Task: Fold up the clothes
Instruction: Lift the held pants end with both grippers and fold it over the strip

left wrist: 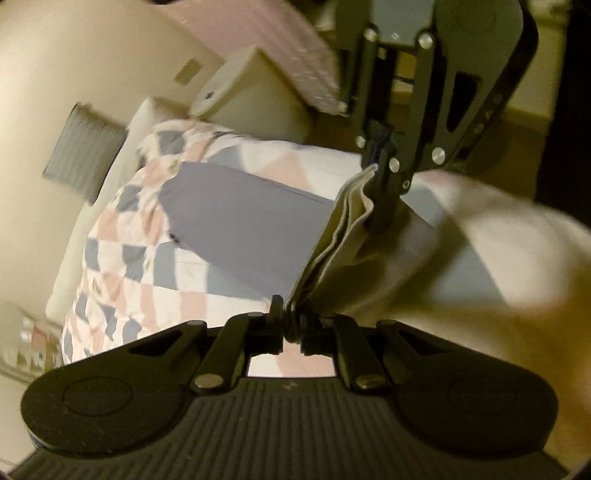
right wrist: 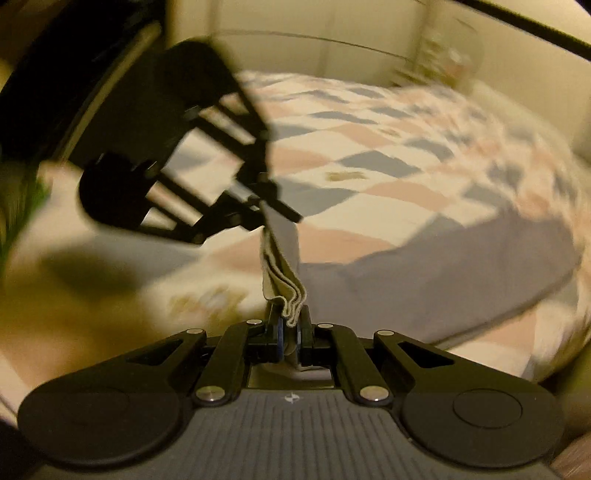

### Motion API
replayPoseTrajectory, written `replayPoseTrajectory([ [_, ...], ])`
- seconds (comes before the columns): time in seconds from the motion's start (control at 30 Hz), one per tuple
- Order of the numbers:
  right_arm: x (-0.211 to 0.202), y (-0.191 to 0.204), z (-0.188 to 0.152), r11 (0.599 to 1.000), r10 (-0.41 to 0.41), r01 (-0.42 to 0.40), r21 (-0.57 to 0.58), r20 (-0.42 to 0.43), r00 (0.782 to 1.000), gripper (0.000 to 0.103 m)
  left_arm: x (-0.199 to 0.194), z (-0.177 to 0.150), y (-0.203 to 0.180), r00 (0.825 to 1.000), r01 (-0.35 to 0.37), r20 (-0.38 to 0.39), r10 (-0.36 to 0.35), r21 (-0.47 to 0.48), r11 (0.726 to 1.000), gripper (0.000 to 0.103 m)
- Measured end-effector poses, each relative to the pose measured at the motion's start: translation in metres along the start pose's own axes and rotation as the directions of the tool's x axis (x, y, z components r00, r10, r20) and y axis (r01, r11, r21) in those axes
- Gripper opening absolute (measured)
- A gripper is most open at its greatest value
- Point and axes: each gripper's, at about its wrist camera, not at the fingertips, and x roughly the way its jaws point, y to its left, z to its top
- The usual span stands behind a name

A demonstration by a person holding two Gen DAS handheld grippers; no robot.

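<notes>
A cream cloth point(left wrist: 343, 236), folded into several layers, is stretched in the air between my two grippers above the bed. My left gripper point(left wrist: 291, 325) is shut on one end of its folded edge. My right gripper point(left wrist: 384, 192) is shut on the other end, higher up. In the right wrist view the right gripper point(right wrist: 291, 328) pinches the layered cream cloth point(right wrist: 284, 280), and the left gripper point(right wrist: 266, 210) holds the far end. A flat grey garment point(left wrist: 236, 225) lies on the bed below; it also shows in the right wrist view point(right wrist: 443, 266).
The bed carries a checked quilt point(left wrist: 122, 258) of pink, blue and white squares. A white pillow point(left wrist: 110, 192) lies along its edge. A cream bedside box point(left wrist: 258, 92) and a pink cover point(left wrist: 258, 40) lie beyond. Cream walls point(right wrist: 332, 22) surround the bed.
</notes>
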Motion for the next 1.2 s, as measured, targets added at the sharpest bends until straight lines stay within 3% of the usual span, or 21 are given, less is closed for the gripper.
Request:
replayPoseTrajectory([
  [0.1, -0.009, -0.055, 0.018, 0.986, 0.024, -0.028, 0.163, 0.026, 0.999, 0.003, 0.015, 0.024, 0.026, 1.000, -0.003, -0.025, 0.002, -0.031, 1.000, 0.007],
  [0.2, -0.011, -0.105, 0.024, 0.971, 0.036, -0.042, 0.237, 0.028, 0.999, 0.003, 0.033, 0.048, 0.048, 0.998, 0.000, -0.063, -0.004, -0.063, 0.998, 0.007],
  [0.57, -0.001, -0.257, 0.029, 0.970, 0.128, -0.133, 0.204, 0.037, 0.991, 0.003, 0.133, 0.124, 0.119, 0.987, -0.052, -0.156, 0.027, -0.159, 0.986, 0.007],
  [0.87, 0.036, -0.346, 0.035, 0.962, 0.144, -0.144, 0.232, 0.015, 0.989, 0.003, 0.221, 0.141, 0.176, 0.988, -0.029, -0.154, -0.002, -0.199, 0.980, 0.008],
  [1.2, 0.105, -0.463, 0.046, 0.935, 0.130, -0.102, 0.339, -0.062, 0.990, 0.003, 0.336, 0.151, 0.259, 0.989, 0.084, -0.096, -0.110, -0.244, 0.966, 0.008],
])
